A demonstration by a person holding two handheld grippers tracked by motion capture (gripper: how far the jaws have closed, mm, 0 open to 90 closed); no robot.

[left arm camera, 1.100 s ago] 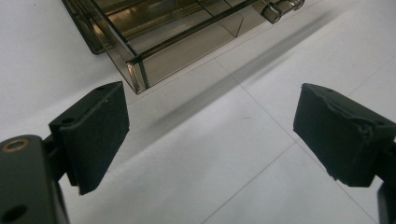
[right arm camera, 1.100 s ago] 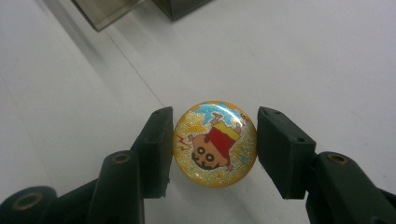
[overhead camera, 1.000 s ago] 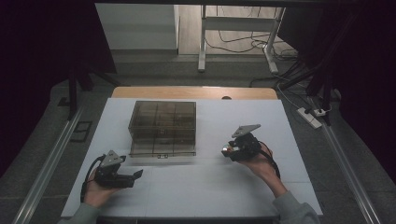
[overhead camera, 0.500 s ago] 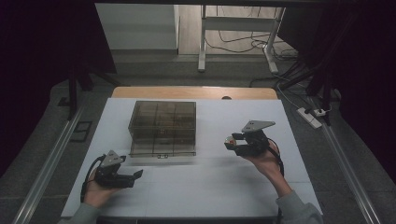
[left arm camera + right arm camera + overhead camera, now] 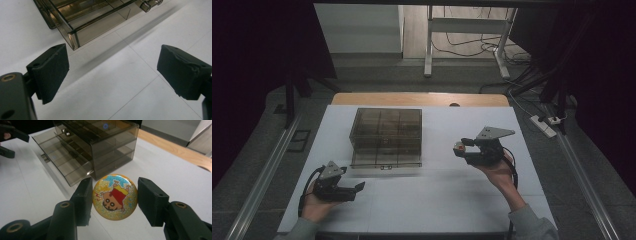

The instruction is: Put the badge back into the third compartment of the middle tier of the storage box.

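A round glittery yellow badge [image 5: 115,197] with a cartoon figure sits between the pads of my right gripper [image 5: 115,200], which is shut on its edges and holds it above the white table [image 5: 437,200]. In the high view this right gripper [image 5: 459,148] hovers to the right of a smoky see-through drawer box [image 5: 386,132]. The box's lowest drawer [image 5: 57,157] is pulled out toward the front. My left gripper [image 5: 358,188] rests low at the front left, jaws open and empty [image 5: 112,75], aimed at the box corner [image 5: 72,37].
A wooden strip [image 5: 422,99] runs along the table's far edge. Cables and a power strip [image 5: 543,125] lie on the floor to the right. Metal rails [image 5: 267,170] flank the table.
My right gripper has risen and drifted right with the badge in it. The left gripper has stayed where it was.
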